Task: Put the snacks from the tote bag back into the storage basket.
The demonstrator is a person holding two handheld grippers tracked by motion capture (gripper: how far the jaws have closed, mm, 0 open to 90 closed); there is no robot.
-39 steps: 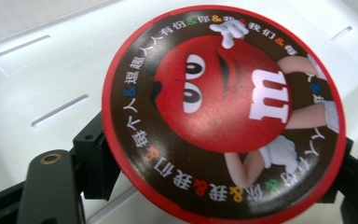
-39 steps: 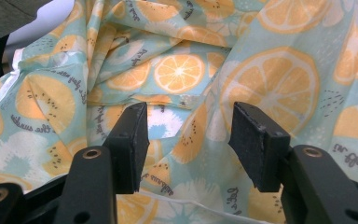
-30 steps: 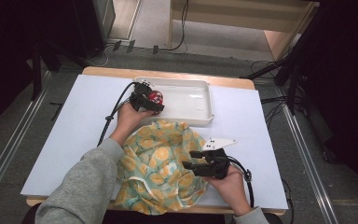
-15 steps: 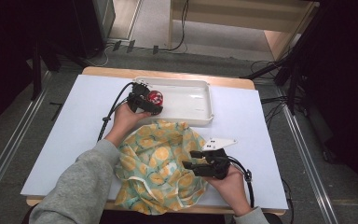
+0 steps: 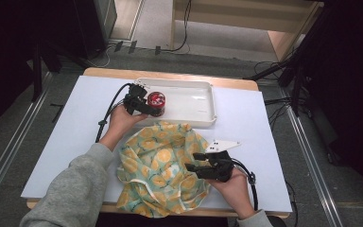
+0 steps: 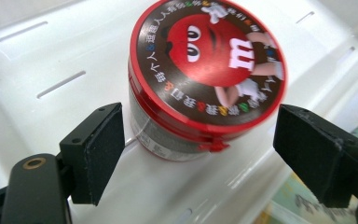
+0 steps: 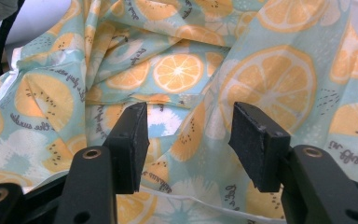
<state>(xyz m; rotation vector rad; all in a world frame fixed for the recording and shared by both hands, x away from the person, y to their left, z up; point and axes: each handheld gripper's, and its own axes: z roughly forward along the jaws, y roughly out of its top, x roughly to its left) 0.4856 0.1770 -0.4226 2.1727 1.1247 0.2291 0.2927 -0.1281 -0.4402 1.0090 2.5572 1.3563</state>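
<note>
A jar with a red candy-character lid (image 5: 156,100) (image 6: 205,60) stands in the white tray (image 5: 196,97) (image 6: 37,60), at its left end near the front wall. My left gripper (image 5: 144,105) (image 6: 205,149) is open, one pad (image 6: 100,149) on each side of the jar with a gap to it. A fruit-print cloth bag (image 5: 160,165) (image 7: 270,79) lies crumpled on the table in front of the tray. My right gripper (image 5: 196,163) (image 7: 189,144) hovers open over the bag's right side, with cloth behind the jaws and nothing pinched.
The tray sits at the back middle of the white table (image 5: 66,142). Black cables trail from both grippers. Bare tabletop lies to the left and to the far right.
My left gripper has drawn back slightly toward the near left from the jar. The jar, the bag and the right gripper have stayed put.
</note>
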